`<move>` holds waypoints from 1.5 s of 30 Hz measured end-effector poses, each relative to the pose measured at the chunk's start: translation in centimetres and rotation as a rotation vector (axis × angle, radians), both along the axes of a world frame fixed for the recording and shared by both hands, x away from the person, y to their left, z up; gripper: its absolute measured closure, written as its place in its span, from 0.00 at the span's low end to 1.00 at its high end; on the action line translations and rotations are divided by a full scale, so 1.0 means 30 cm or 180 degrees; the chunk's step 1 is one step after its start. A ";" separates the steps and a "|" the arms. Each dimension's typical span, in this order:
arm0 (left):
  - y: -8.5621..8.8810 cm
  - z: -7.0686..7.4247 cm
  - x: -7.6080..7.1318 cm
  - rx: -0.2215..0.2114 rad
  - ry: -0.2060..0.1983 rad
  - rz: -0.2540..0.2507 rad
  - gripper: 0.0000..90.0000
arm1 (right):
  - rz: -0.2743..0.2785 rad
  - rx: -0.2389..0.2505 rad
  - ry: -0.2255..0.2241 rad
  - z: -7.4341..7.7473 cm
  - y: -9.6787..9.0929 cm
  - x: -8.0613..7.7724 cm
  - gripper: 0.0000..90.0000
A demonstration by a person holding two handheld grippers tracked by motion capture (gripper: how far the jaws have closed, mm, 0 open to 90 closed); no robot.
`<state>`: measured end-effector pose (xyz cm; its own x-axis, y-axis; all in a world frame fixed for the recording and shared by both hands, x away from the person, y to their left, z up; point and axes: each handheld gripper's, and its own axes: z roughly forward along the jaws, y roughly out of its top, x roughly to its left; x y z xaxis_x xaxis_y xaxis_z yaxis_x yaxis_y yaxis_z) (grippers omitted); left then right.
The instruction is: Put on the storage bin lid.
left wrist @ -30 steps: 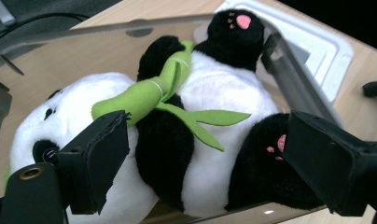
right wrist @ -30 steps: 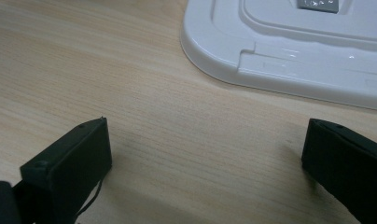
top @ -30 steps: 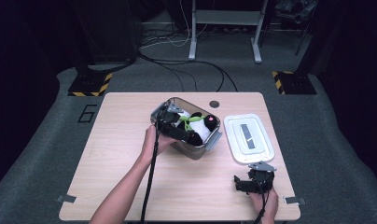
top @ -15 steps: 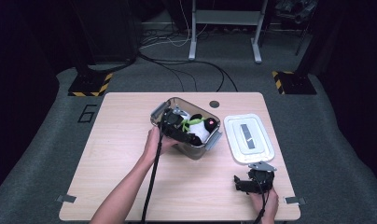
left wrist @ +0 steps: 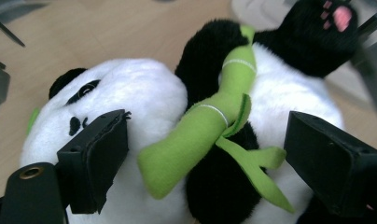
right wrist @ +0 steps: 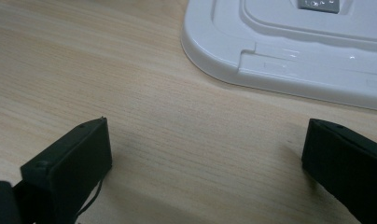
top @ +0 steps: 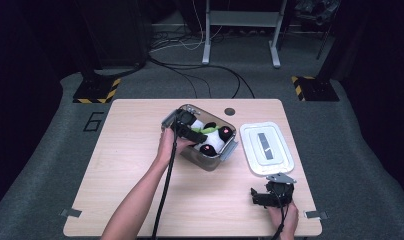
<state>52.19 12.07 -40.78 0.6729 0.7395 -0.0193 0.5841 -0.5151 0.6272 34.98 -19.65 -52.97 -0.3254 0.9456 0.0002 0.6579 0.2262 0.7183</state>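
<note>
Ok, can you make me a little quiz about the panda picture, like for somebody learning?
1. True or false: the white lid is on the clear box.
2. What green thing lies between the left gripper's open jaws?
3. Which rests on bare table: A left gripper, B right gripper?

Key: 1 false, it lies beside the box. 2 the toy panda's bamboo stalk. 3 B.

White lid [top: 266,148] on wooden table [top: 120,165]
</note>
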 end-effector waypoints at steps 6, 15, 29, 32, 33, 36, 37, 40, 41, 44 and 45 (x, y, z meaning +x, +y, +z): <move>0.020 0.030 -0.015 -0.0209 -0.0039 0.0003 0.15 | 0.0001 -0.0004 -0.0003 0.000 0.000 -0.001 0.01; 0.007 0.075 -0.123 -0.0209 -0.0093 -0.0317 0.15 | 0.0004 -0.0004 -0.0001 0.000 0.000 0.000 0.01; -0.021 0.008 -0.111 0.0034 0.0027 -0.0307 0.15 | 0.0002 -0.0002 -0.0002 0.000 0.000 -0.001 0.01; -0.019 0.000 -0.103 0.0057 0.0052 -0.0308 0.15 | 0.0000 -0.0002 -0.0001 0.000 0.001 -0.001 0.01; -0.018 0.001 -0.102 0.0051 0.0062 -0.0320 0.15 | 0.0002 -0.0004 -0.0002 0.000 0.000 -0.001 0.01; -0.008 0.020 -0.100 -0.0070 0.0062 -0.0344 0.15 | 0.0000 -0.0001 0.0000 0.000 0.001 -0.001 0.01; 0.002 0.031 -0.098 -0.0152 0.0046 -0.0337 0.15 | 0.0002 -0.0003 -0.0001 0.000 0.000 0.000 0.01; 0.022 0.055 -0.094 -0.0273 -0.0071 -0.0251 0.15 | 0.0003 -0.0003 -0.0002 0.000 0.000 0.000 0.01; 0.032 0.059 -0.089 -0.0307 -0.0128 -0.0201 0.16 | 0.0003 -0.0002 -0.0001 0.000 0.000 -0.001 0.01; 0.048 0.047 -0.068 -0.0346 -0.0118 -0.0102 0.16 | 0.0003 -0.0003 -0.0001 0.000 0.000 -0.001 0.01; 0.053 0.043 -0.064 -0.0396 -0.0094 -0.0081 0.16 | 0.0003 -0.0002 -0.0001 0.000 0.000 -0.001 0.01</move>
<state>50.26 13.67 -39.48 0.6930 0.7153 -0.0896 0.5522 -0.4467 0.7039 34.97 -19.64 -52.97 -0.3262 0.9453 -0.0004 0.6574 0.2272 0.7185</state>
